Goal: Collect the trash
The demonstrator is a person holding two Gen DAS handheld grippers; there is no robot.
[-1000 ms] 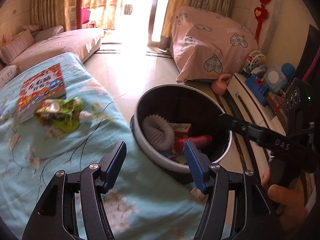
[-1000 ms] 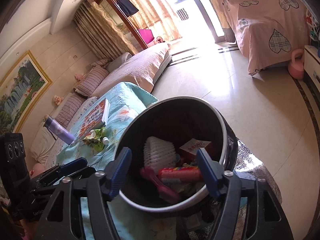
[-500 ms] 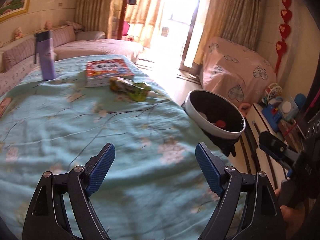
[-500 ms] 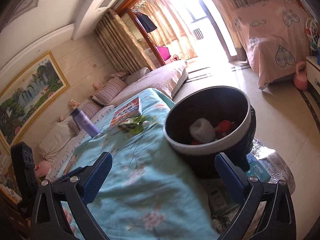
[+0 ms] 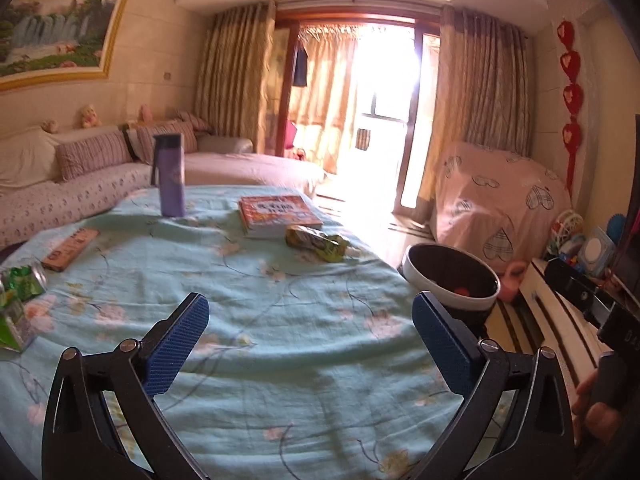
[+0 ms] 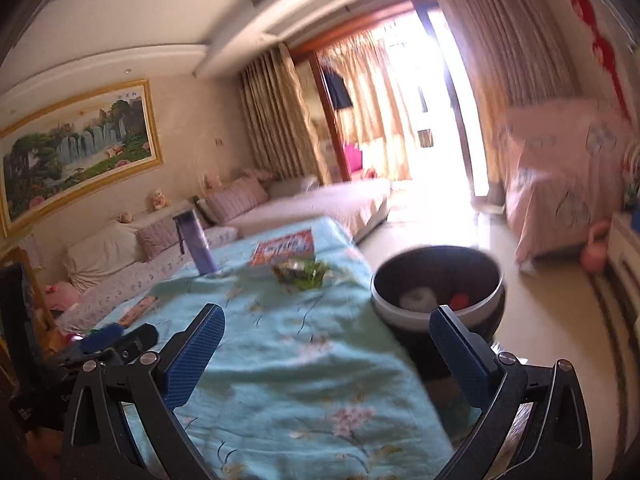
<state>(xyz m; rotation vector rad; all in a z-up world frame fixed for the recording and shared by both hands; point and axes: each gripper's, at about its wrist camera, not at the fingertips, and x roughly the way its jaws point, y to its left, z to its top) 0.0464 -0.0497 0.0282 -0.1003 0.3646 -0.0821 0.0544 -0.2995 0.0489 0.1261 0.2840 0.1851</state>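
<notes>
- Left gripper [image 5: 311,336]: jaws have just been opening and now stand spread wide over the light blue floral tablecloth [image 5: 280,360]; nothing lies between the blue pads, nothing held
- Right gripper [image 6: 326,354]: jaws have just been opening, likewise spread wide and empty, raised above the near end of the table, with the trash bin [image 6: 438,280] showing just beyond its right pad
- Trash bin: round, dark inside with a pale rim, standing on the floor just beside the table's right edge; a white item and a red item are visible inside it
- Green and yellow wrapper [image 5: 318,242]: crumpled, lying on the cloth toward the far right of the table, touching or just beside the near edge of the red book [image 5: 278,215]
- Purple bottle [image 5: 171,176]: upright at the far left of the table
- Flat pink box [image 5: 71,249]: lying near the left edge
- Green packets [image 5: 20,292]: at the extreme left edge of the left wrist view, partly cut off
- Right wrist view is blurred; finer detail cannot be confirmed
</notes>
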